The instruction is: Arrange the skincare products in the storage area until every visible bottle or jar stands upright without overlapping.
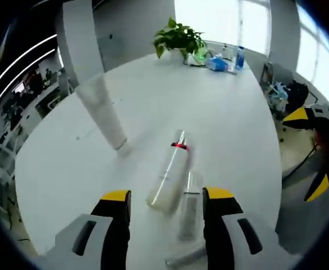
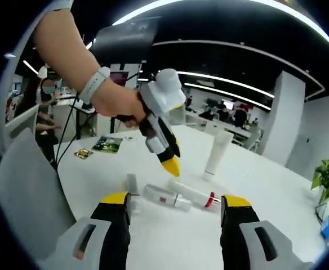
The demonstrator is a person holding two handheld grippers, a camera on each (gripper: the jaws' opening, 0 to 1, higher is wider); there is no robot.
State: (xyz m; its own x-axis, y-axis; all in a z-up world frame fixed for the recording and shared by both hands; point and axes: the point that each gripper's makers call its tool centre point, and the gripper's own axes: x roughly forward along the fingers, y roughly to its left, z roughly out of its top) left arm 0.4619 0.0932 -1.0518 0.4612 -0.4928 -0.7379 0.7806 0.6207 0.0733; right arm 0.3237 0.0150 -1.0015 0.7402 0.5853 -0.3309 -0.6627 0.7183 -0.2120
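Observation:
On the white table [image 1: 221,129] a white tube [image 1: 105,109] stands upright on its cap. A cream bottle with a red band [image 1: 170,174] lies on its side, and a clear bottle [image 1: 190,205] lies beside it. My left gripper [image 1: 167,197] hovers open just above their near ends. The right gripper view has the same tube [image 2: 216,153], the red-banded bottle [image 2: 194,195], a clear bottle with a red label [image 2: 163,198] and a small clear item [image 2: 132,185]. My right gripper [image 2: 176,201] is open, short of them. A hand holds the left gripper [image 2: 163,132] above the bottles.
A potted plant [image 1: 178,38] and a few bottles [image 1: 226,59] sit at the table's far end. A grey chair back [image 2: 29,185] stands by the table edge. Leaflets [image 2: 105,144] lie on the table. Another slim item [image 1: 184,257] lies near the left jaws. The right gripper [image 1: 316,146] is off the table edge.

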